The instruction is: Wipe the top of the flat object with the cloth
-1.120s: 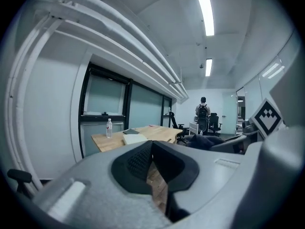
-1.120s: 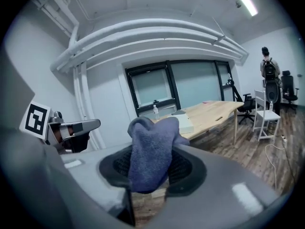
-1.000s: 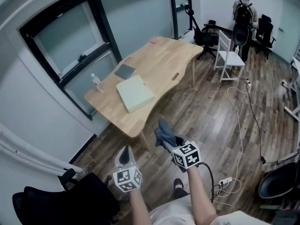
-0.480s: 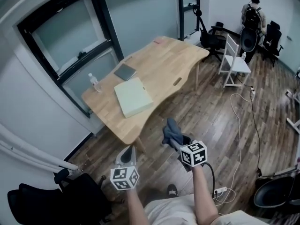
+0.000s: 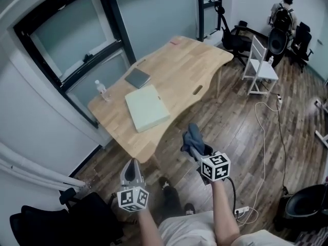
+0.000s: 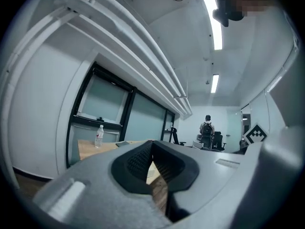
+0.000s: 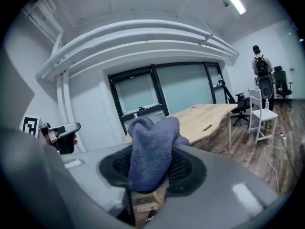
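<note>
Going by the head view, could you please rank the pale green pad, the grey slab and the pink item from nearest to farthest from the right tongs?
From the right tongs, shut on the cloth:
1. The pale green pad, at the near end of the table.
2. The grey slab, just beyond the pad.
3. The pink item, at the table's far end.

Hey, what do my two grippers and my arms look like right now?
The left gripper and right gripper both have grey bodies with black ribbed jaw pads. Each carries a white cube printed with black square markers. A black cable runs from the right one. The forearms are bare, and a light top shows below them.
</note>
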`<action>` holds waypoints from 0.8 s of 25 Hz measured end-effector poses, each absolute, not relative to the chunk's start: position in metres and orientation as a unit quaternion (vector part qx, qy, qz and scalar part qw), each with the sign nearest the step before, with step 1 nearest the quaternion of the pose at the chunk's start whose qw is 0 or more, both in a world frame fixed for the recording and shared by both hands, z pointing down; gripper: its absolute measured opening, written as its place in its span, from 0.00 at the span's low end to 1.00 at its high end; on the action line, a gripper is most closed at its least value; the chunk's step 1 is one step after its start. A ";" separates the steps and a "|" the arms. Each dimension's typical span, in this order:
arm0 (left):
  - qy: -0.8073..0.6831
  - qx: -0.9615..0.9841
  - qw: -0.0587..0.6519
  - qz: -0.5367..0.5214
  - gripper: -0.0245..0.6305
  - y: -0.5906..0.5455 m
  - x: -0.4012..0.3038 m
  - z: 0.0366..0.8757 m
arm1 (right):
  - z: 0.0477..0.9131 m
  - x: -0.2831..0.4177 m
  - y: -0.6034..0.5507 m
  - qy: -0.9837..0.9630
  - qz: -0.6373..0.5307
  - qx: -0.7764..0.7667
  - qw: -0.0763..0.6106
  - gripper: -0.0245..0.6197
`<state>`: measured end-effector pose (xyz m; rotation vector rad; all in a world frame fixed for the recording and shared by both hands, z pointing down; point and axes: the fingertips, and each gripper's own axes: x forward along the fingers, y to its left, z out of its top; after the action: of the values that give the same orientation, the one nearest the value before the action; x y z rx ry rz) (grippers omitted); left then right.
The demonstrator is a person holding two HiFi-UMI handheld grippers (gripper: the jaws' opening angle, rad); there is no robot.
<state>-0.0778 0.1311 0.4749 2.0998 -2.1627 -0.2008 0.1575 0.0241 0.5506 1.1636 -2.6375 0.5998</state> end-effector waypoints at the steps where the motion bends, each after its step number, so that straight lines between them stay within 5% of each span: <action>1: -0.714 0.694 0.064 -0.066 0.05 0.124 -0.082 0.476 | 0.550 0.153 0.016 -0.892 0.200 0.393 0.099 0.26; 20: -0.708 0.694 0.125 -0.029 0.05 -0.056 -0.227 0.507 | 0.536 0.016 -0.157 -0.898 0.175 0.392 0.094 0.25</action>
<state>-0.2269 -0.0565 0.5067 2.0230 -2.0640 -0.0832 0.0158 -0.1575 0.5360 1.1638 -2.6639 0.5188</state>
